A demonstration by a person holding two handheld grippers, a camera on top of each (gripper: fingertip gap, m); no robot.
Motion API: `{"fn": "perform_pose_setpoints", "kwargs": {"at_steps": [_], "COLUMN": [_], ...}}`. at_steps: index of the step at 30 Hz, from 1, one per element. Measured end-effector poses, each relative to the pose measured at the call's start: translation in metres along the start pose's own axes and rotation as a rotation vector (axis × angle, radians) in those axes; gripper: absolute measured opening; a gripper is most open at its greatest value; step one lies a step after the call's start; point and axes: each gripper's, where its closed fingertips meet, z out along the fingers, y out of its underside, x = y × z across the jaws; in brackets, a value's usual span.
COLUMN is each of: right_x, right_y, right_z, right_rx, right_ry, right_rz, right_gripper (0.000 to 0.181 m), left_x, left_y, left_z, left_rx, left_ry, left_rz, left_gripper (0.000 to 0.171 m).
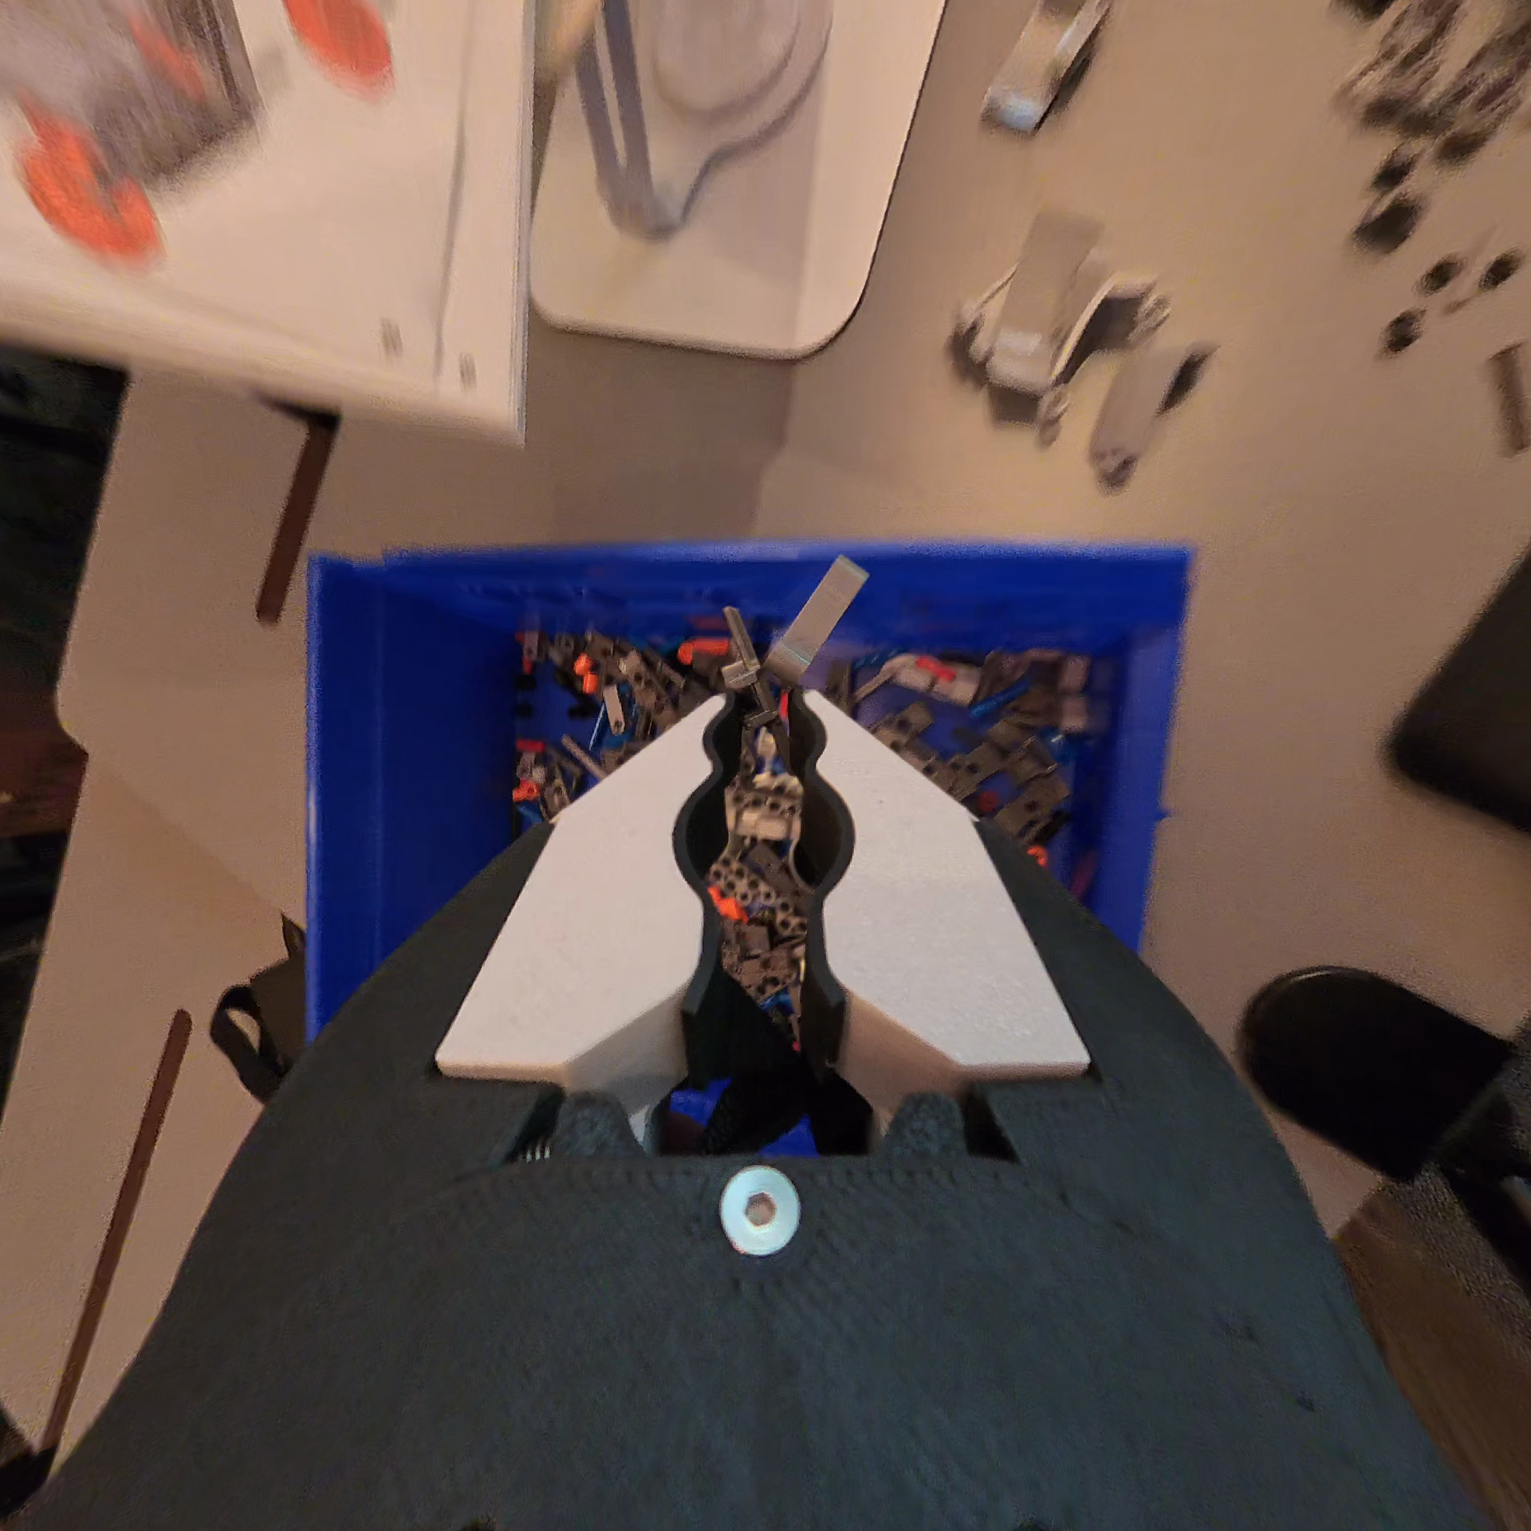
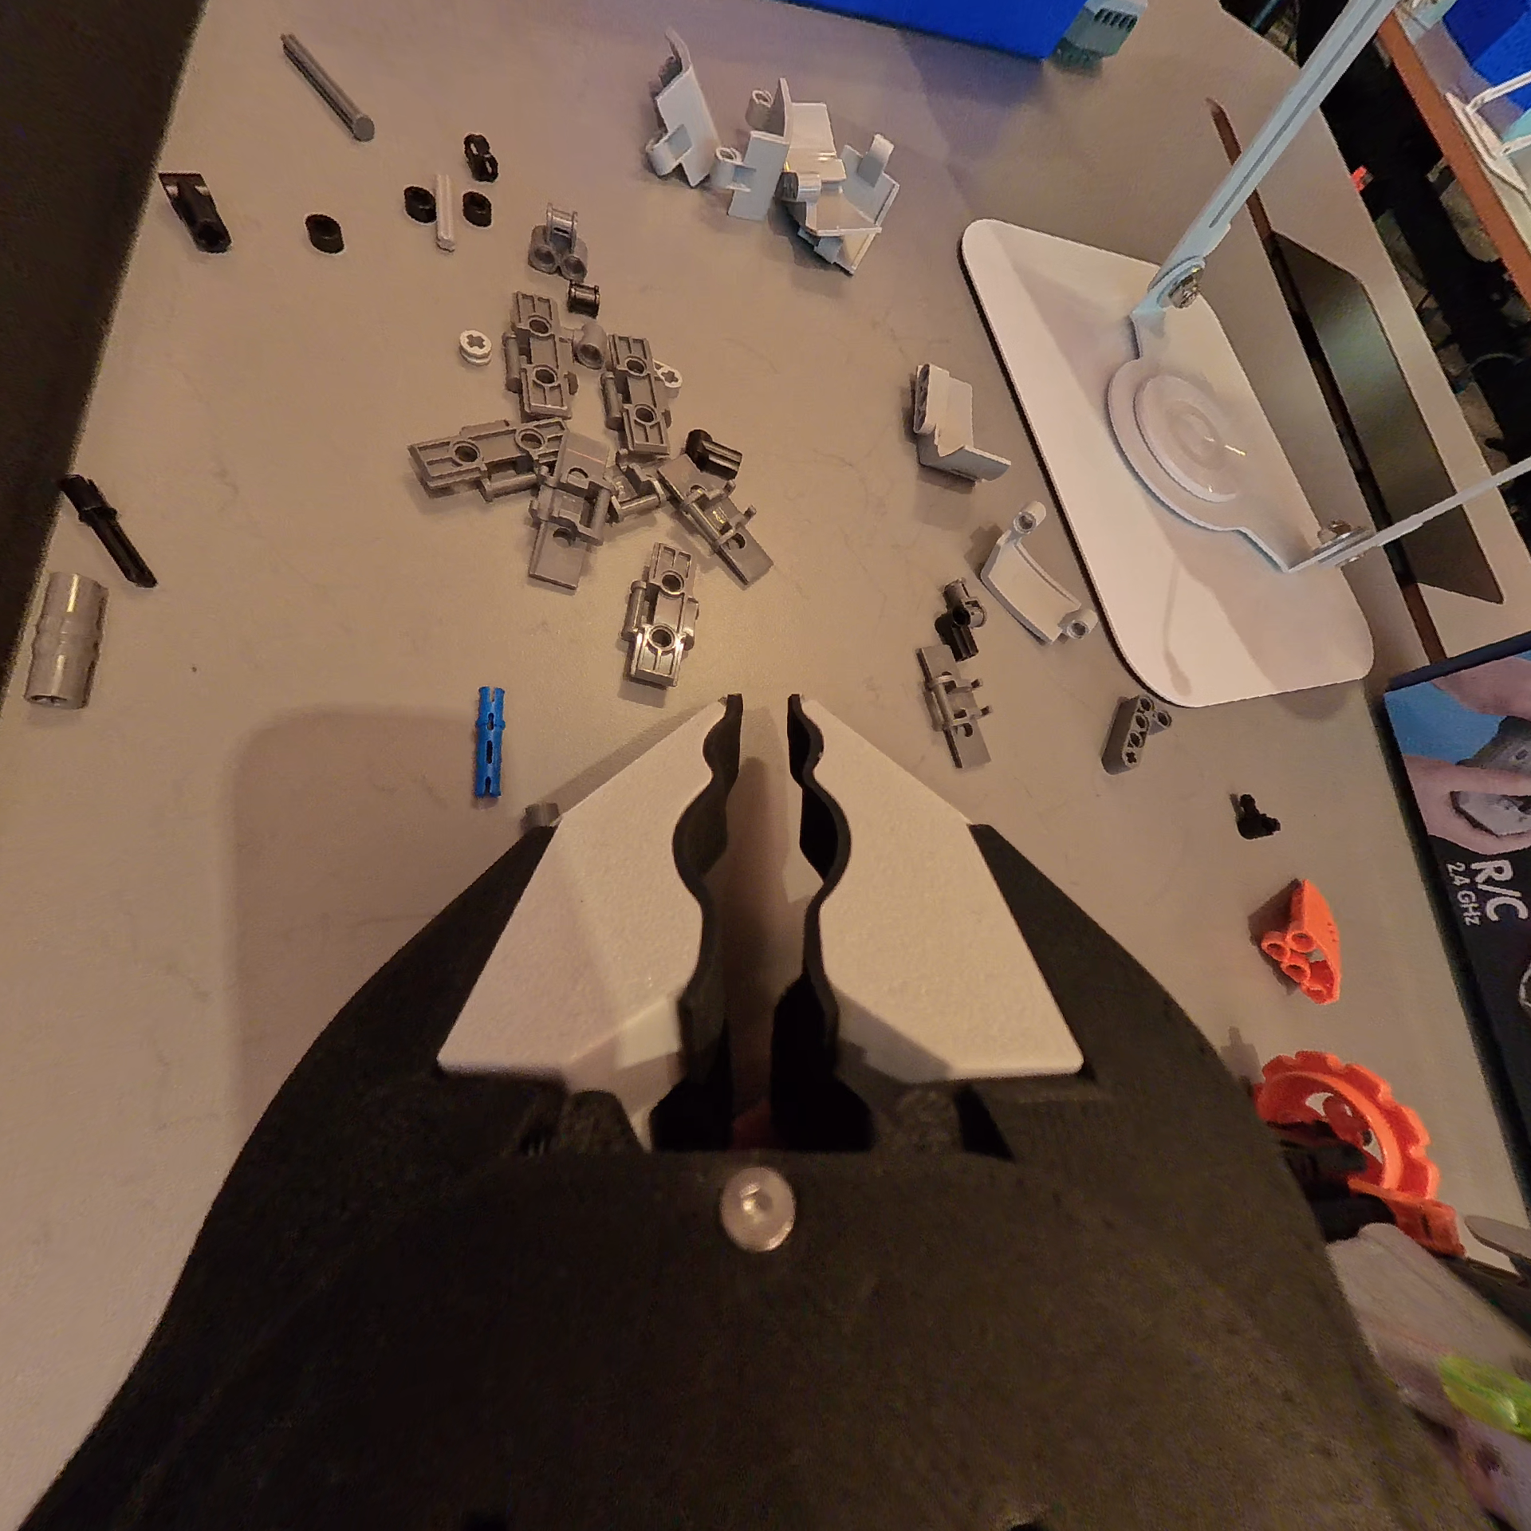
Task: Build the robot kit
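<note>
In the left wrist view my left gripper (image 1: pixel 760 704) is above a blue bin (image 1: pixel 414 746) filled with small black, grey, blue and orange building pieces. Its jaws are nearly closed on a thin dark grey piece (image 1: pixel 741 659) joined to a light grey flat panel (image 1: pixel 820 617); both stick out past the tips. In the right wrist view my right gripper (image 2: pixel 764 708) hovers low over the table with its jaws a narrow gap apart and nothing between them. A dark grey connector plate (image 2: pixel 660 613) lies just beyond its tips, and a blue pin (image 2: pixel 490 741) lies to the left.
A heap of grey connector plates (image 2: pixel 572 431) and light grey panels (image 2: pixel 779 174) lies mid-table, with black pins (image 2: pixel 108 530) and a silver tube (image 2: pixel 66 638) at left. A white lamp base (image 2: pixel 1160 464) (image 1: pixel 704 248), orange parts (image 2: pixel 1301 940) and a printed box (image 2: pixel 1475 828) stand at right. The left view is motion-blurred. The grippers' ends are close to 35 cm from one another.
</note>
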Motion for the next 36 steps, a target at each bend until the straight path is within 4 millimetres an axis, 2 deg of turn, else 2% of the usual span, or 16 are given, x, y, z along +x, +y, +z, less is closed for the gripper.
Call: {"fn": "perform_pose_setpoints", "kwargs": {"at_steps": [2, 4, 7, 11, 14, 15, 17, 18, 20, 23, 25, 28, 30, 33, 34, 36], "right_x": [0.0, 0.0, -0.001, -0.003, -0.003, -0.003, -0.003, -0.003, -0.003, -0.003, -0.002, -0.001, -0.001, 0.0, 0.0, -0.001], "right_y": [0.0, 0.0, 0.0, 0.001, 0.001, 0.001, 0.001, 0.001, 0.0, 0.0, 0.0, 0.0, 0.0, 0.0, 0.0, 0.0], "right_z": [0.0, 0.0, 0.0, 0.0, 0.0, 0.0, 0.0, 0.0, 0.0, 0.0, -0.001, -0.001, -0.001, 0.0, 0.0, 0.0], "right_rx": [-0.001, -0.001, -0.003, -0.011, -0.012, -0.012, -0.01, -0.009, -0.006, -0.003, 0.0, 0.002, 0.005, 0.003, 0.002, -0.002], "right_ry": [0.0, -0.001, -0.002, -0.005, -0.005, -0.005, -0.006, -0.007, -0.009, -0.011, -0.01, -0.01, -0.01, -0.01, -0.01, -0.008], "right_rz": [-0.002, -0.003, -0.007, -0.022, -0.022, -0.022, -0.02, -0.018, -0.014, -0.01, -0.007, 0.002, 0.008, 0.01, 0.008, 0.002], "right_gripper": [0.009, 0.009, 0.009, 0.009, 0.009, 0.009, 0.009, 0.009, 0.009, 0.009, 0.009, 0.009, 0.009, 0.009, 0.009, 0.009], "left_x": [0.013, 0.038, 0.095, 0.161, 0.185, 0.185, 0.193, 0.194, 0.189, 0.182, 0.174, 0.143, 0.099, 0.012, -0.018, -0.056], "left_y": [-0.033, -0.067, -0.113, -0.141, -0.147, -0.147, -0.15, -0.151, -0.148, -0.146, -0.144, -0.138, -0.119, -0.066, -0.042, 0.008], "left_z": [-0.015, -0.017, 0.012, 0.083, 0.121, 0.13, 0.138, 0.141, 0.143, 0.127, 0.102, 0.05, 0.018, -0.019, -0.026, -0.021], "left_rx": [0.059, 0.091, 0.117, 0.099, 0.079, 0.079, 0.105, 0.108, 0.099, 0.109, 0.123, 0.179, 0.168, 0.125, 0.097, 0.022], "left_ry": [0.016, 0.049, 0.158, 0.276, 0.311, 0.291, 0.297, 0.296, 0.253, 0.261, 0.252, 0.218, 0.11, -0.094, -0.157, -0.162], "left_rz": [0.026, 0.069, 0.113, 0.123, 0.097, 0.088, 0.08, 0.065, 0.072, 0.046, 0.074, 0.029, -0.024, -0.194, -0.266, -0.449], "left_gripper": [0.01, 0.011, 0.011, 0.011, 0.011, 0.011, 0.015, 0.025, 0.036, 0.045, 0.044, 0.037, 0.035, 0.036, 0.038, 0.056]}}
